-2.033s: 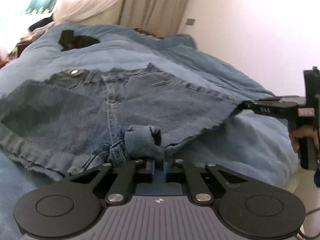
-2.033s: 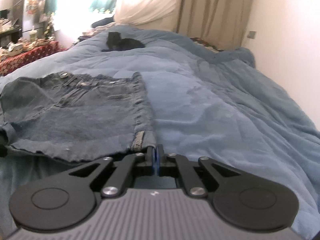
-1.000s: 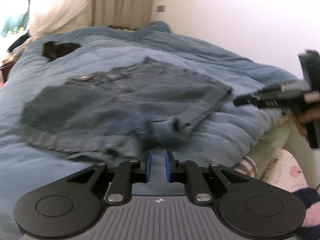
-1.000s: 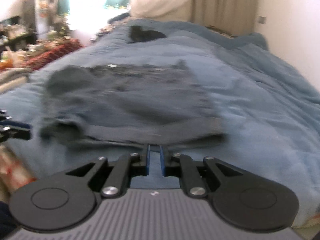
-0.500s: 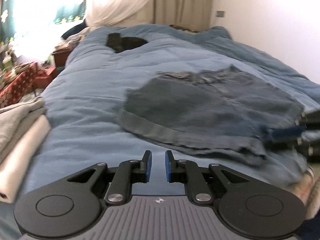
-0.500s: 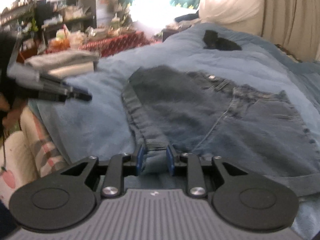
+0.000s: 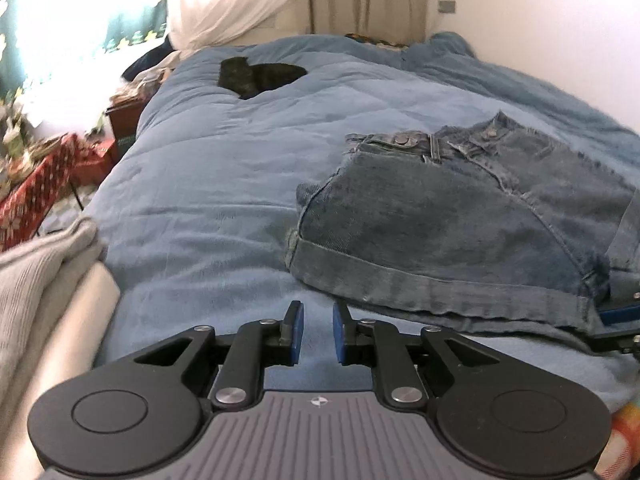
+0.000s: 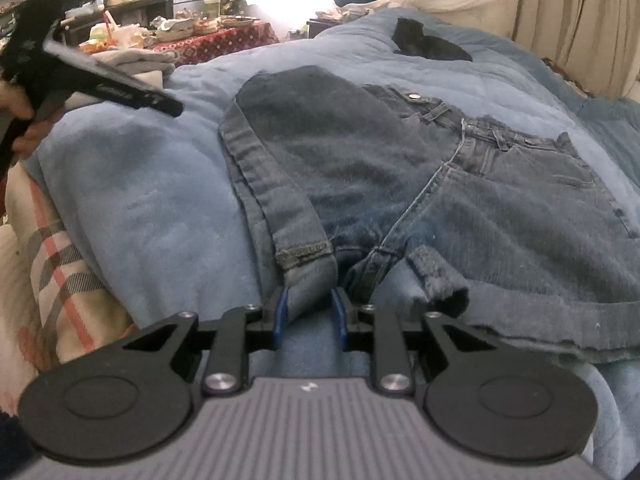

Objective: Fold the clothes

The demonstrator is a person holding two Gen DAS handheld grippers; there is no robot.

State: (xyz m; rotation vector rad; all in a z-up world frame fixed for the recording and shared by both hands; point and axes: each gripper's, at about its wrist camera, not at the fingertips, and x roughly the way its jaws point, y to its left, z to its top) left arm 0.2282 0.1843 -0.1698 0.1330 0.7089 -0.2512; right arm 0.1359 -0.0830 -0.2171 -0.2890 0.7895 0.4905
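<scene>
Right gripper [image 8: 307, 314] straddles shorts [image 8: 400, 184] cuff; pad contact unclear.

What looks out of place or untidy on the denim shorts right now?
The denim shorts lie mostly flat on the blue duvet, but the near leg cuffs are bunched and curled near the crotch. One cuff sits between the right gripper fingers.

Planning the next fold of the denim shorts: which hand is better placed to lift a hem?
Right. The right tool straddles the rolled leg hem of the shorts; the left tool has only blanket between its pads.
</scene>
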